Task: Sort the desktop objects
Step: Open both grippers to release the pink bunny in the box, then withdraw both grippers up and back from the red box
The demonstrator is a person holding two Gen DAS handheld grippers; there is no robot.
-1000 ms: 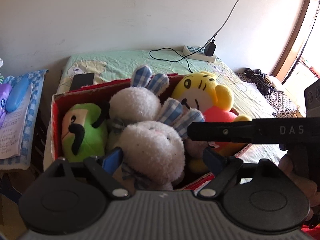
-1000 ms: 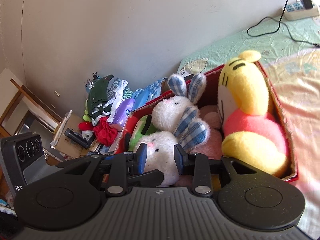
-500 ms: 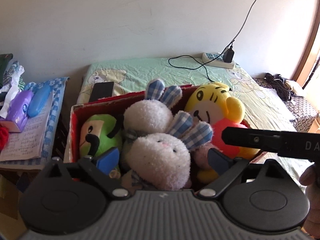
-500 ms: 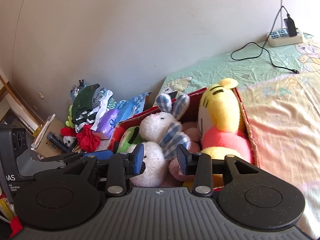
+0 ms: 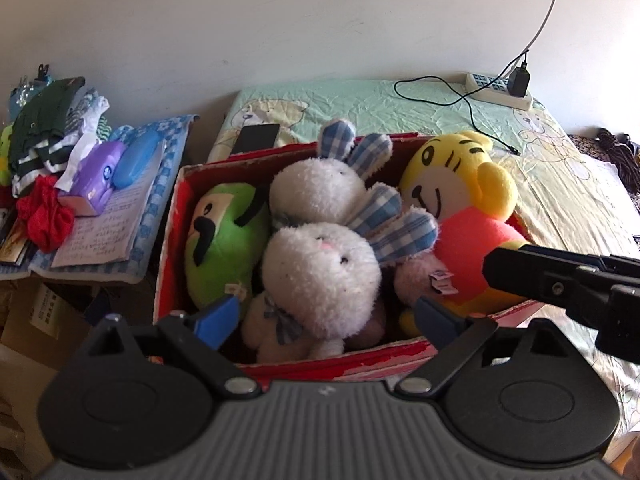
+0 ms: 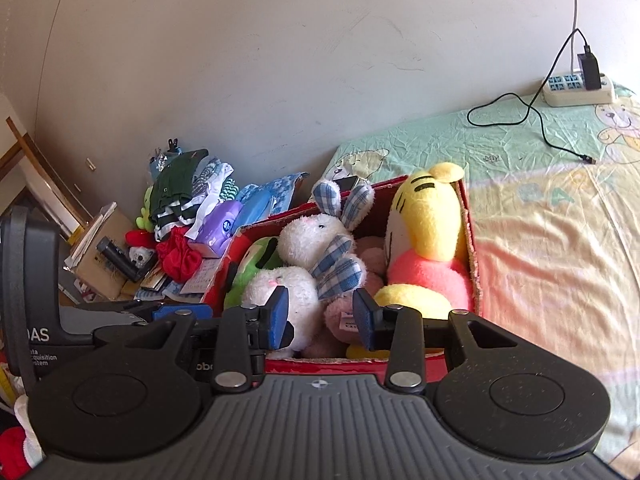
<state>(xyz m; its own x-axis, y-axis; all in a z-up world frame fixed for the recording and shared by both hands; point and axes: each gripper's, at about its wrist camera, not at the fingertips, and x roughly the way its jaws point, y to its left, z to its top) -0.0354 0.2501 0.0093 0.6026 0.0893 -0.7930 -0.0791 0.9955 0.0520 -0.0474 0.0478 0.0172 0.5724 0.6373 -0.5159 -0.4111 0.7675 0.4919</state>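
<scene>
Blue-padded left gripper [image 5: 326, 314]: we hold it spread wide, empty, above red box [image 5: 344, 364] on bed [image 6: 560, 216] with 2 white rabbits [image 5: 320, 276], tiger [image 5: 456, 196], green toy [image 5: 224, 244]. Right gripper [image 6: 322, 314]: parted, empty. Lettering reads "DAS".

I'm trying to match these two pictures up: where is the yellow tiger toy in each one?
Left wrist view: the yellow tiger toy sits right of centre, at the right end of the red box, facing the camera.
Right wrist view: the yellow tiger toy is near the middle, seen from the side, again at the box's right end.
Shared landmark: the white power strip on the bed behind.
</scene>
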